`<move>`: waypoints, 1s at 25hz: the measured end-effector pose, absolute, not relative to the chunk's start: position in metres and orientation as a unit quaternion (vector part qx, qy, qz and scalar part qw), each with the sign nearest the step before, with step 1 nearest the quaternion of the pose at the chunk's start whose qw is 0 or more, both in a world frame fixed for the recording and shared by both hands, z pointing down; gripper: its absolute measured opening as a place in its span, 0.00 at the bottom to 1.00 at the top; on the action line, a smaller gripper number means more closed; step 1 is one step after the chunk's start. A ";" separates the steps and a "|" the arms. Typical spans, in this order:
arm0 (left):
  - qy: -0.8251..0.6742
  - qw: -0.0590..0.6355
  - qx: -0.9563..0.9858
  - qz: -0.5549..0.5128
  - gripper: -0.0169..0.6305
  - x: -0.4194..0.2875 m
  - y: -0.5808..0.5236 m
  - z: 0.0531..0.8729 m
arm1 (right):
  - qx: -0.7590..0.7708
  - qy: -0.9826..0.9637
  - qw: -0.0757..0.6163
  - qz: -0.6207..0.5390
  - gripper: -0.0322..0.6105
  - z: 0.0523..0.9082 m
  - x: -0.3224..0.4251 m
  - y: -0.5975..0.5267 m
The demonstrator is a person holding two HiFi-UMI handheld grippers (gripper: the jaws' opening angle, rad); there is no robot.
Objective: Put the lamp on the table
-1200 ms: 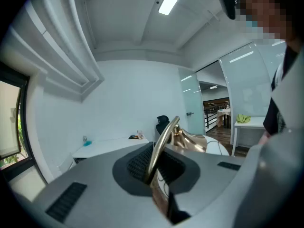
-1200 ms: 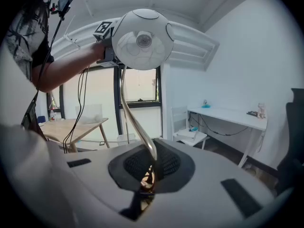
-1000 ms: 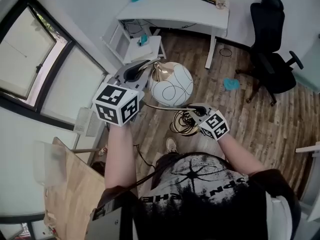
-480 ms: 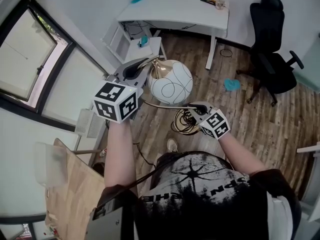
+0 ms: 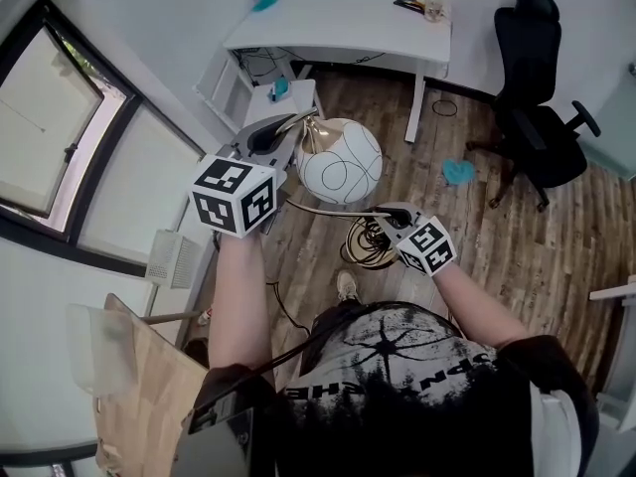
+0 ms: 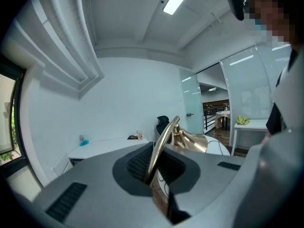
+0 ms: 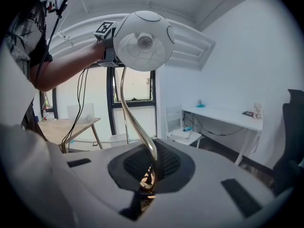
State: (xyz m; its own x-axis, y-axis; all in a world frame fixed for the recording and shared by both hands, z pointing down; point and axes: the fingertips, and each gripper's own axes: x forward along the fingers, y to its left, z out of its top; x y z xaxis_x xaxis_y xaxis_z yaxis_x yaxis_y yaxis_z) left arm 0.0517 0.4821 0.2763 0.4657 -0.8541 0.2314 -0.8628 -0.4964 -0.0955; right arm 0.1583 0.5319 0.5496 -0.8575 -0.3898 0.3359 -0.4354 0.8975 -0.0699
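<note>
Brass-stemmed, one lamp sits clamped in the left hand-held gripper and the right hand-held gripper.

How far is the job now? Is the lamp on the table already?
Done: the lamp is lifted. In hand: the left gripper and the right gripper are both shut on its stem, in the air. Left: carry it to the table ahead and set it down.

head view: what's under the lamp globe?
Wood floor, the lamp's gold stem running to the right gripper, and gold loops lower down, base or cord unclear. The floor right beneath the globe is covered by it.
</note>
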 end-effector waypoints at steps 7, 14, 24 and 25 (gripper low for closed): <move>-0.474 0.019 0.871 0.124 0.05 0.030 0.439 0.279 | 0.236 -0.955 0.161 0.077 0.08 0.552 0.134 0.494; -0.452 0.011 0.883 0.124 0.05 -0.011 0.387 0.268 | 0.258 -0.950 0.157 0.083 0.08 0.541 0.089 0.447; -0.436 0.003 0.890 0.131 0.05 -0.042 0.345 0.280 | 0.274 -0.945 0.150 0.092 0.08 0.556 0.052 0.408; -0.435 0.002 0.891 0.132 0.05 -0.045 0.341 0.282 | 0.275 -0.945 0.149 0.093 0.08 0.558 0.047 0.405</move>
State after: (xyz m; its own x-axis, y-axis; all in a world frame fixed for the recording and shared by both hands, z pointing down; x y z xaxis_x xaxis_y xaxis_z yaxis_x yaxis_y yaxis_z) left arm -0.0454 0.3413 0.2818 0.5868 -0.7742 0.2372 -0.7752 -0.6218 -0.1117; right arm 0.0473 0.4052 0.5578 -0.8046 -0.4919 0.3327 -0.5475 0.8314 -0.0947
